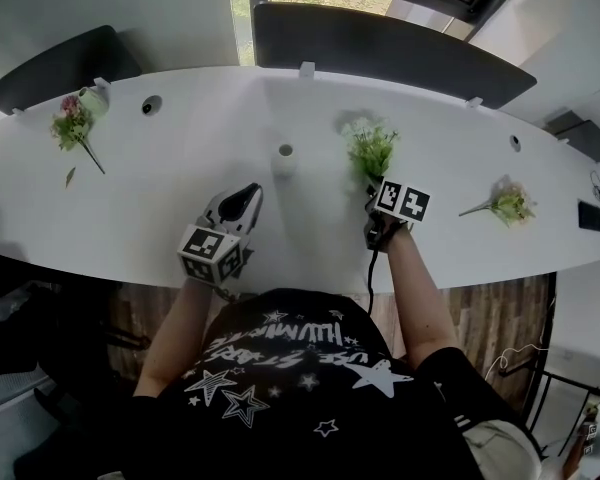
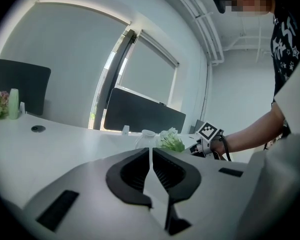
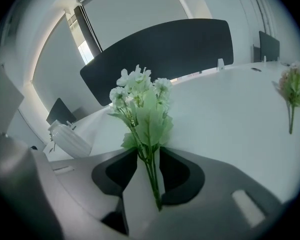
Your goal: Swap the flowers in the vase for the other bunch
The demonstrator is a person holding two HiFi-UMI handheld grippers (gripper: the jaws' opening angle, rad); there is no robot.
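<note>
The vase (image 1: pixel 285 158) stands empty on the table (image 1: pixel 180 208), its mouth clear. Just to its right, the right gripper (image 1: pixel 373 196) has the white bunch (image 1: pixel 370 148) by the lower stems. In the right gripper view its jaws stand partly apart, and the thin stems fill the gap at the tips, which I read as a light hold rather than a firm one. The left gripper (image 1: pixel 248 193) sits nearer the person than the vase, with its jaws together on nothing. A pink bunch (image 1: pixel 73 123) lies well to the vase's left, and a third bunch (image 1: pixel 508 205) lies well to its right, beyond the white one. I cannot tell which of the two is meant to go in. Any of these bunches should be very light, with wiry stems that bend and splay, and soft heads that crush easily. The place to grip is low on the gathered stems, below the leaves, so that all the stems are caught together. The vase looks small and narrow-mouthed, and probably light enough to tip if a stem drags on the rim, so the free gripper could usefully steady it.
</note>
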